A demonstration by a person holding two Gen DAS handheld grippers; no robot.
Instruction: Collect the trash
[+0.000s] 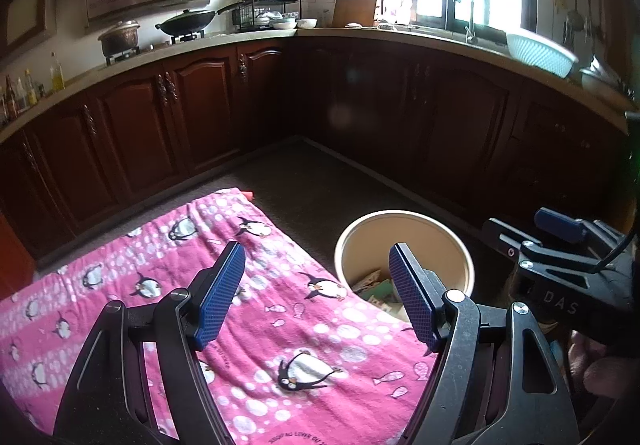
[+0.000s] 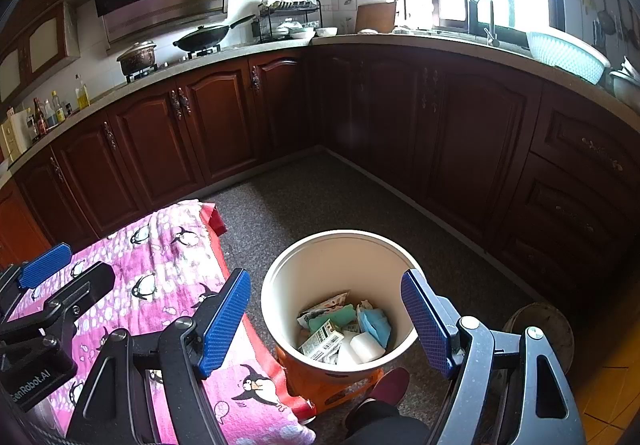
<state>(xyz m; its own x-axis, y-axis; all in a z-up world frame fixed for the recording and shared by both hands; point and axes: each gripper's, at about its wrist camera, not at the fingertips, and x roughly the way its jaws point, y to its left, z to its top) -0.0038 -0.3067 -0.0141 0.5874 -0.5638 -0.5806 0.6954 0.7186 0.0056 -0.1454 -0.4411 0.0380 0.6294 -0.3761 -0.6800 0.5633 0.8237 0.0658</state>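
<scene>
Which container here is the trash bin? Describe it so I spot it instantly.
Start at the pink penguin cloth covering the low table. On the floor just right of it stands the round cream bin, open-topped. Unlike anything nearby, it holds cartons and crumpled paper.

Cream round bin (image 2: 276, 285) upright on floor beside pink-covered table; crumpled papers, packets (image 2: 344, 329) piled inside bottom.

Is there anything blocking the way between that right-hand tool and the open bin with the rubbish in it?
Nothing visible does. The right tool hangs open and empty above the round cream plastic bin, whose mouth has no lid. The pink penguin-print cloth lies beside the bin, not over it.
</scene>
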